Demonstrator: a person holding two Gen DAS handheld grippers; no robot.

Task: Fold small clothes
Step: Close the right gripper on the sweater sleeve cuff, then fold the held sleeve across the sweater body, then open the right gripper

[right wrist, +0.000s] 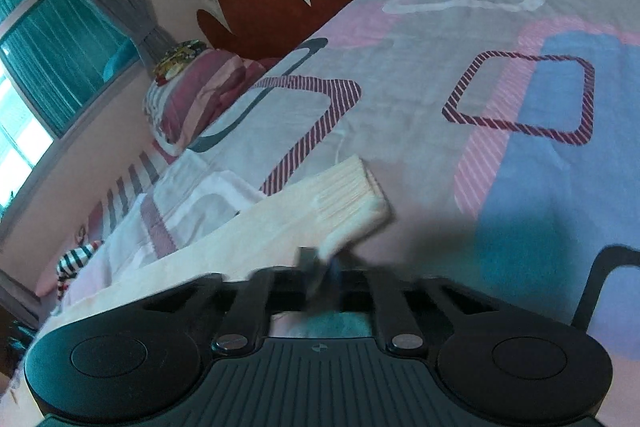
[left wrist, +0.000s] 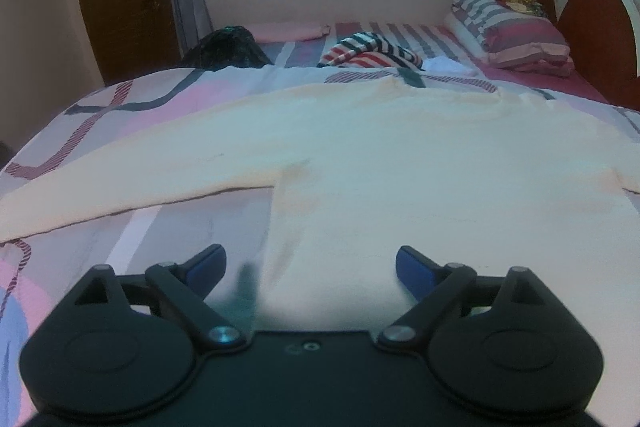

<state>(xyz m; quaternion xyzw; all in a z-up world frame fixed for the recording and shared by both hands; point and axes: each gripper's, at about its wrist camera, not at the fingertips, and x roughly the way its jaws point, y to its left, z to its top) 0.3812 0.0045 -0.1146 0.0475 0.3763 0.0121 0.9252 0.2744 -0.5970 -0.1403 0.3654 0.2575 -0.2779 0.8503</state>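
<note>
A cream long-sleeved top [left wrist: 360,147] lies flat on the patterned bedcover [left wrist: 80,131], one sleeve [left wrist: 120,179] stretched out to the left. My left gripper [left wrist: 312,267] hovers low over the near part of the top's body. It is open, its blue pads [left wrist: 414,269] wide apart with cloth under them but nothing pinched. In the right wrist view the other sleeve [right wrist: 260,227] runs across the bedcover [right wrist: 440,75] to its ribbed cuff [right wrist: 356,187]. My right gripper [right wrist: 322,267] is shut on the sleeve's edge just short of the cuff; its fingers are blurred.
A red, white and dark striped garment [left wrist: 372,53], a dark bundle [left wrist: 228,49] and a folded pink cloth [left wrist: 288,31] lie farther up the bed. Stacked pillows [left wrist: 516,31] rest against the brown headboard [left wrist: 588,19]. A wall with a window lies beyond.
</note>
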